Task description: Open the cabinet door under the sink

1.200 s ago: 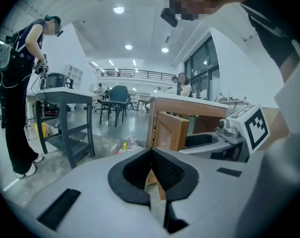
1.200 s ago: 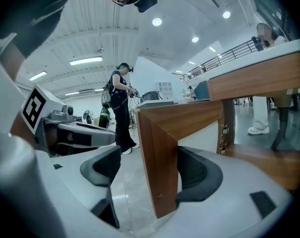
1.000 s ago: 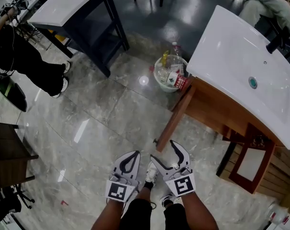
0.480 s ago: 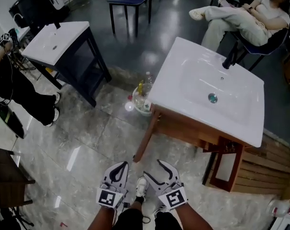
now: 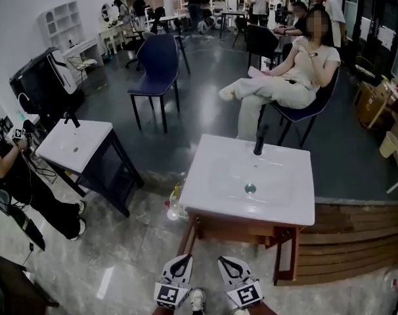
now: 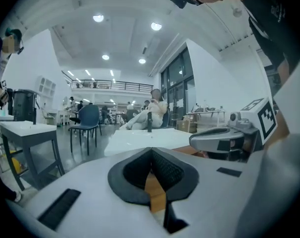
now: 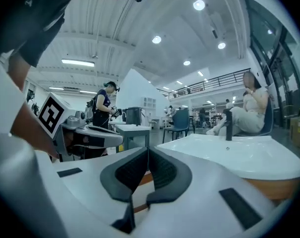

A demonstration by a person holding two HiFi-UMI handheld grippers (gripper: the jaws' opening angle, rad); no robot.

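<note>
Low at the bottom edge of the head view, the left hand-held gripper [image 5: 180,262] and the right hand-held gripper [image 5: 229,264] sit side by side. Both have their jaws together with nothing between them, and the right one's jaws have just been closing. Just ahead of them stands the wooden cabinet [image 5: 233,230] under the white sink [image 5: 215,176], which carries a black faucet [image 5: 259,140]. The cabinet door [image 5: 286,258], a red-brown frame seen edge-on, hangs at the cabinet's right front corner, near the right hand-held gripper but apart from it. Beyond the sink, a person [image 5: 287,77] sits on a chair.
</note>
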